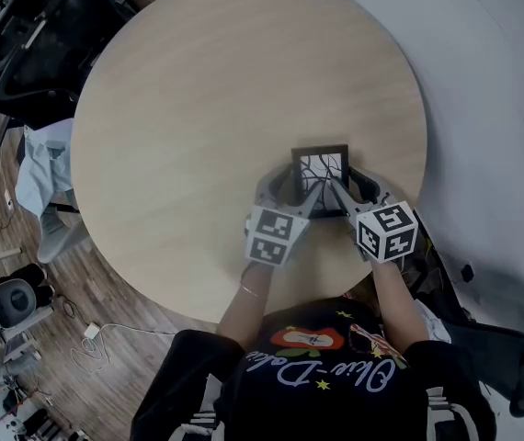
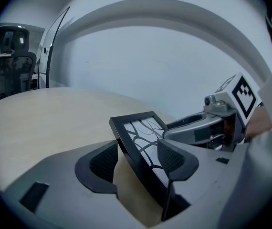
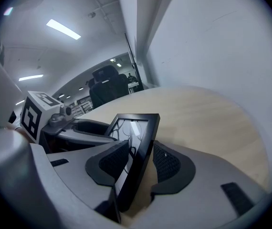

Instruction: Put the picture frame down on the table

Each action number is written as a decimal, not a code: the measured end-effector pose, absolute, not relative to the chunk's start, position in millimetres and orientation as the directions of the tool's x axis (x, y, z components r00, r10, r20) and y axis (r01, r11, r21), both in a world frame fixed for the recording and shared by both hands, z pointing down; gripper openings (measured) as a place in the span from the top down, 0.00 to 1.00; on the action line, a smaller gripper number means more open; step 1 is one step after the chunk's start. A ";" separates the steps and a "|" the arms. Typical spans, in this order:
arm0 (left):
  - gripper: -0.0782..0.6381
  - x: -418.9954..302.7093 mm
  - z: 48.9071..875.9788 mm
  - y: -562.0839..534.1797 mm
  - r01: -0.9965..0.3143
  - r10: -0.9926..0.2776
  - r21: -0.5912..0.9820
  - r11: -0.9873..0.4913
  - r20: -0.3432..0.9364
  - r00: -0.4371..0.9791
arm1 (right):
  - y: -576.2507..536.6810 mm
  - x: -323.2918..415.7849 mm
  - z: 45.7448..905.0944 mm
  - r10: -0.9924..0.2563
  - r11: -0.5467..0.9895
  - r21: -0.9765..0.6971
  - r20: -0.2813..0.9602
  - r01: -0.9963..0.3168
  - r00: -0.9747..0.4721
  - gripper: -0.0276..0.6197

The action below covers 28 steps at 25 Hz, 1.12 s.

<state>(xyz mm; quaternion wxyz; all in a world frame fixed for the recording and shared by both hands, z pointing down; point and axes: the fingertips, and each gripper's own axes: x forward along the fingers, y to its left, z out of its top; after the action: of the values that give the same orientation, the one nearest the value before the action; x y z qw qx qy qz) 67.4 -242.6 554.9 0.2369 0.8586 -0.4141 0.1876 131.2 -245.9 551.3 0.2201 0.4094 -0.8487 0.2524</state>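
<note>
A small black picture frame [image 1: 320, 171] with a white-and-black line pattern stands tilted on the round wooden table [image 1: 207, 108], near its front right edge. My left gripper [image 1: 296, 191] flanks the frame's left side and my right gripper [image 1: 354, 186] its right side. In the left gripper view the frame [image 2: 141, 137] leans between the left gripper's [image 2: 136, 159] spread pads, with bare table showing beside it. In the right gripper view the frame [image 3: 136, 137] stands edge-on between the right gripper's [image 3: 141, 163] pads with a thin gap. Both grippers are open.
Black office chairs [image 1: 32, 35] stand past the table's far left edge. A white wall [image 1: 492, 108] curves close along the table's right side. A floor with cables and gear [image 1: 23, 320] lies at the left. The person's torso is at the near edge.
</note>
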 end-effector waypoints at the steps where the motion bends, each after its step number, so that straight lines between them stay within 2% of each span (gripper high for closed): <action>1: 0.55 67.3 555.0 -242.6 -0.803 -0.624 0.246 -0.543 0.522 0.582 | -245.8 131.2 551.4 -0.585 0.538 -0.245 0.581 -0.807 -0.566 0.76; 28: 0.54 67.9 566.1 -242.4 -0.835 -0.634 0.131 -0.535 0.591 0.499 | -246.1 131.6 563.3 -0.566 0.555 -0.183 0.631 -0.811 -0.530 0.75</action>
<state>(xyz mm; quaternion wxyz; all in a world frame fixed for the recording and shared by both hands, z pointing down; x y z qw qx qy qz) 67.9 -242.4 566.1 0.2053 0.8410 -0.4365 0.2451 131.6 -246.1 563.3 0.2607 0.4086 -0.8425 0.2352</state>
